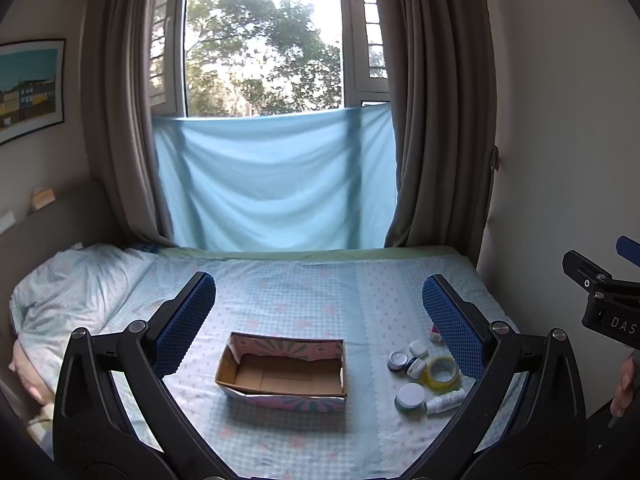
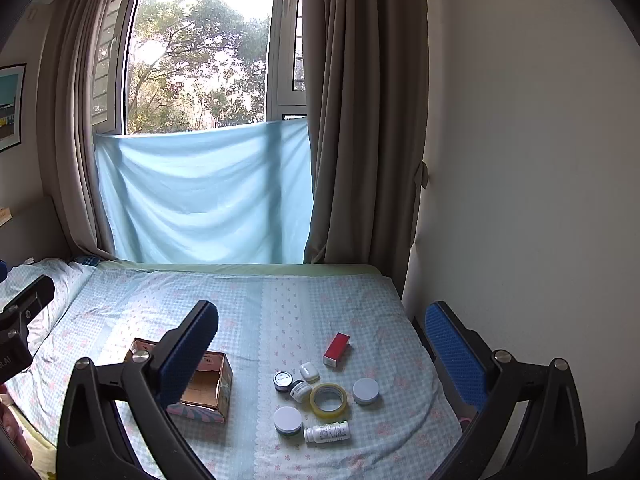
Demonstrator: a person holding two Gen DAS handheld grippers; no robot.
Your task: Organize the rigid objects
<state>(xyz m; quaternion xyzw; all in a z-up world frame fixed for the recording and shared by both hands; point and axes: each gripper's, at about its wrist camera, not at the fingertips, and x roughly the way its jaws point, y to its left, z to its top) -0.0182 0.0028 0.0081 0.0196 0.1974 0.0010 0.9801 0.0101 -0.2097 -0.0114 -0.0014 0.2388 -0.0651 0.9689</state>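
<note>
An open cardboard box (image 1: pixel 280 376) sits on the bed; it also shows in the right wrist view (image 2: pixel 208 392), partly behind a finger. To its right lies a cluster: a yellow tape roll (image 2: pixel 329 399) (image 1: pixel 440 372), a white bottle on its side (image 2: pixel 327 433) (image 1: pixel 445 400), white-lidded jars (image 2: pixel 288 420) (image 2: pixel 365 391), small tins (image 2: pixel 283 380) and a red box (image 2: pixel 337 349). My left gripper (image 1: pixel 318 320) is open and empty above the box. My right gripper (image 2: pixel 320 352) is open and empty above the cluster.
The bed (image 2: pixel 280 312) has a checked blue sheet. A pillow (image 1: pixel 68 292) lies at the left. A blue cloth (image 1: pixel 272 184) hangs under the window between brown curtains. A wall (image 2: pixel 520 160) borders the bed's right side.
</note>
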